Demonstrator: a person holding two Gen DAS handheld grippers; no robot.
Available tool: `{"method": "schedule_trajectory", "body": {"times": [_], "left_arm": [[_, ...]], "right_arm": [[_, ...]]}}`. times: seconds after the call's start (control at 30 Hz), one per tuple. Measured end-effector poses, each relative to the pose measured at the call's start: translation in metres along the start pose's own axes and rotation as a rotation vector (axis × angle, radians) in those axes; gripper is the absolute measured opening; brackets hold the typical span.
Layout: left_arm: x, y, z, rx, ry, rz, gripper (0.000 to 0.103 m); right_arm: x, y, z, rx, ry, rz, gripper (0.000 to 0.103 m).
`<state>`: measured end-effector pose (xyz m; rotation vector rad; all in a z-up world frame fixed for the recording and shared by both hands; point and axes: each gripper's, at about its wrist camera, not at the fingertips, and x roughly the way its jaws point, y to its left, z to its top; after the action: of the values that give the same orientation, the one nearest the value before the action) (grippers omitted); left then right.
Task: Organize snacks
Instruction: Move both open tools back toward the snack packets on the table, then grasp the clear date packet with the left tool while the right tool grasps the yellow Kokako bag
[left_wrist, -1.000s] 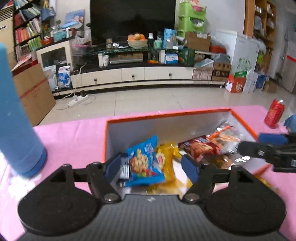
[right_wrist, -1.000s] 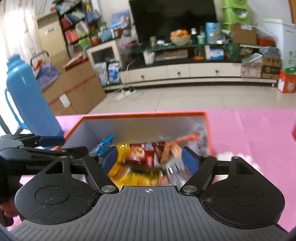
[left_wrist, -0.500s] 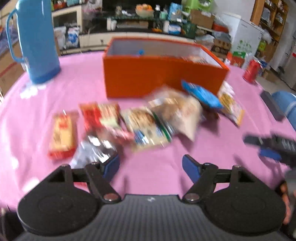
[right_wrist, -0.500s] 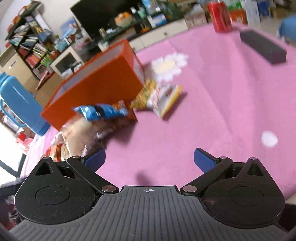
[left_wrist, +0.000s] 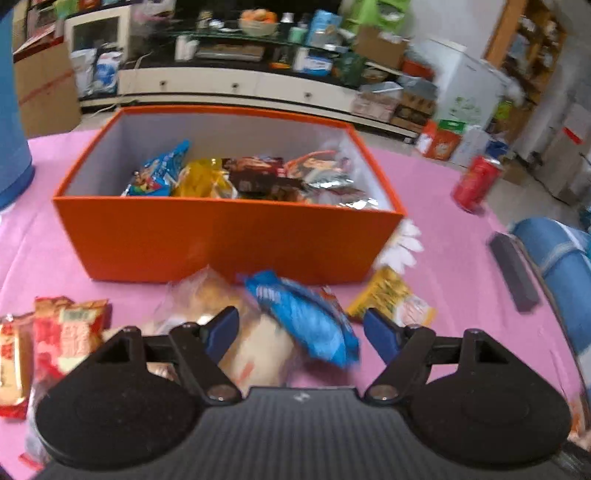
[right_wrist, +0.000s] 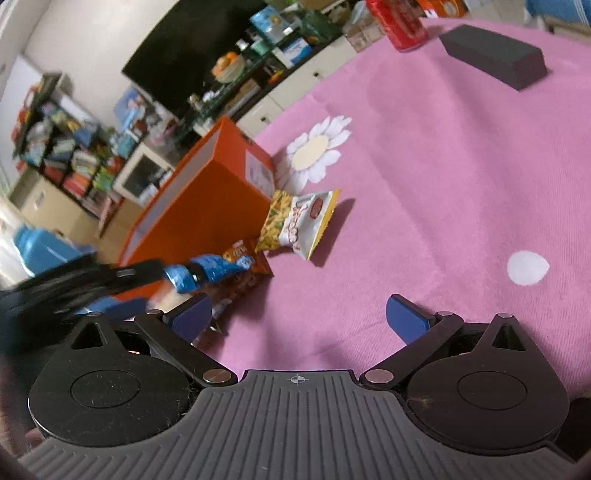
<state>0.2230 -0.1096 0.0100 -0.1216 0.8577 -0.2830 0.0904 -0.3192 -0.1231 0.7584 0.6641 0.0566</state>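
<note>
My left gripper (left_wrist: 300, 332) hangs over the loose snacks on the pink tablecloth (left_wrist: 454, 258), in front of the orange box (left_wrist: 225, 240). Its jaws have just been closing a little, yet they stand apart; a blue snack packet (left_wrist: 306, 317) lies between them, and I cannot tell whether the pads touch it. A pale bread-like packet (left_wrist: 255, 347) sits under the left finger, red packets (left_wrist: 70, 336) lie further left, and a yellow-and-white packet (left_wrist: 391, 301) rests just beside the box's right corner. Inside the box several packets (left_wrist: 258, 177) are already piled. A red can (left_wrist: 474, 182) and a dark grey block (left_wrist: 513, 266) stand well apart to the right.

My right gripper (right_wrist: 297, 319) is spread wide and empty over bare cloth, near the yellow-and-white packet and a printed daisy (right_wrist: 317, 151). From that side the left gripper's arm crosses in front of the box.
</note>
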Motion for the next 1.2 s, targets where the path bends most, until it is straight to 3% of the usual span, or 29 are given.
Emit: {"method": "schedule_trajectory", "body": {"times": [0.03,0.13,0.27,0.33,0.57,0.6,0.7,0.73,0.77,0.93,1.03,1.1,1.2], "left_arm": [[0.006,-0.001,0.003,-0.003,0.004,0.002,0.058],[0.022,-0.003,0.011,0.009,0.043,0.008,0.045],[0.017,-0.007,0.000,0.021,0.058,0.004,0.040],[0.012,-0.014,-0.009,0.058,0.070,-0.027,0.029],[0.017,-0.045,-0.068,0.151,0.205,-0.127,0.028],[0.015,-0.049,-0.073,0.170,0.185,-0.127,0.028],[0.012,-0.058,-0.081,0.215,0.187,-0.144,0.037],[0.009,-0.056,-0.081,0.200,0.192,-0.152,0.052],[0.004,-0.053,-0.082,0.188,0.187,-0.150,0.057],[-0.061,-0.015,-0.086,0.244,0.038,-0.007,0.066],[-0.101,0.021,-0.090,0.291,-0.066,0.184,0.077],[-0.114,0.047,-0.093,0.306,-0.091,0.283,0.087],[-0.111,0.085,-0.095,0.304,-0.047,0.365,0.087]], "right_arm": [[-0.003,-0.004,0.001,0.027,-0.005,0.017,0.091],[-0.001,-0.012,0.004,0.087,0.010,0.052,0.092],[0.001,-0.019,0.005,0.125,0.013,0.079,0.092],[0.000,-0.021,0.006,0.141,0.004,0.084,0.092],[0.001,-0.024,0.006,0.152,-0.008,0.079,0.092],[0.001,-0.023,0.006,0.147,-0.012,0.074,0.092],[0.000,-0.022,0.006,0.136,-0.015,0.062,0.092],[0.000,-0.023,0.006,0.133,-0.016,0.059,0.092],[0.000,-0.023,0.006,0.128,-0.017,0.054,0.092],[0.003,-0.021,0.006,0.104,-0.008,0.030,0.092],[0.006,-0.017,0.005,0.075,0.000,0.011,0.092],[0.008,-0.015,0.004,0.055,0.005,-0.003,0.092],[0.011,-0.012,0.002,0.031,0.015,-0.026,0.092]]}}
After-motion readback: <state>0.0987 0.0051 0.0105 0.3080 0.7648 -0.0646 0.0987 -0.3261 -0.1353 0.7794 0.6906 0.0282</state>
